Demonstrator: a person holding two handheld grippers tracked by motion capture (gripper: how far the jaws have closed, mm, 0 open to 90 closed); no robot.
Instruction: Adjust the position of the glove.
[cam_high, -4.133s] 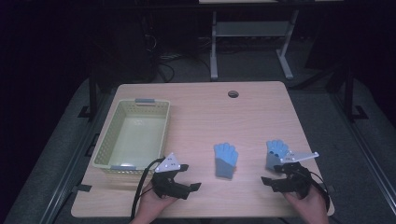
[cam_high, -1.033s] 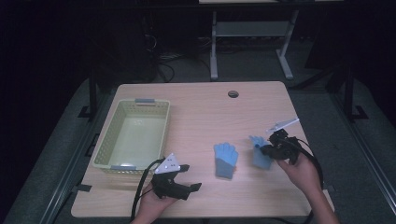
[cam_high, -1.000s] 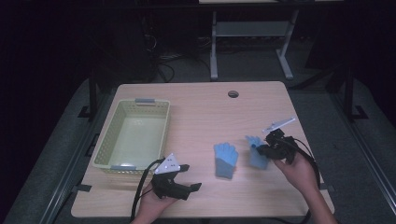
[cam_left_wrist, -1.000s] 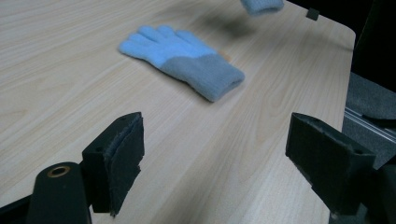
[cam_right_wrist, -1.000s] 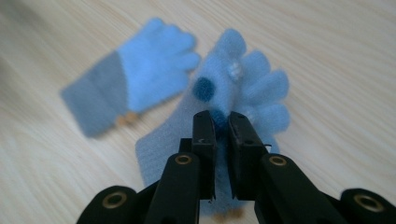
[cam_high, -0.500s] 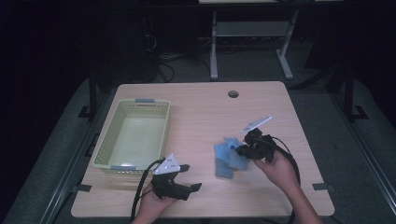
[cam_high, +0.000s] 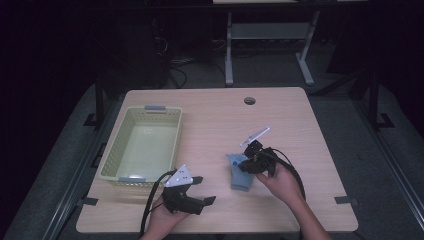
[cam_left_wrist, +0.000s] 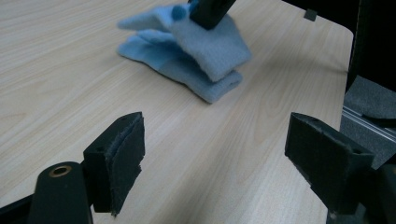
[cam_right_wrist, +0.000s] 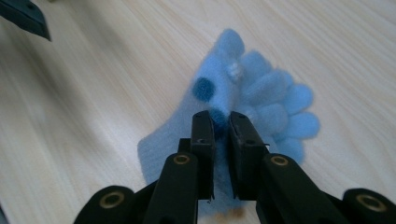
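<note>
My right gripper (cam_high: 248, 164) is shut on a light blue glove (cam_high: 235, 160) and holds it over a second blue glove (cam_high: 242, 180) that lies flat on the table (cam_high: 280, 120). In the right gripper view the jaws (cam_right_wrist: 222, 119) pinch the held glove (cam_right_wrist: 212, 88), which has dark blue dots, and the lower glove's fingers (cam_right_wrist: 285, 107) spread out beyond it. My left gripper (cam_high: 204, 190) rests near the front edge, open and holding nothing. In its own view the jaws (cam_left_wrist: 215, 120) stand wide apart, facing the held glove (cam_left_wrist: 210, 49) draped on the lower glove (cam_left_wrist: 173, 70).
A pale green plastic basket (cam_high: 150, 112) stands at the table's left with nothing in it. A round cable hole (cam_high: 249, 100) sits near the far edge. Dark floor and a metal stand's legs lie beyond the table.
My right gripper has carried its glove leftward from the table's right side until it hangs over the other glove. The left gripper has stayed where it was.
</note>
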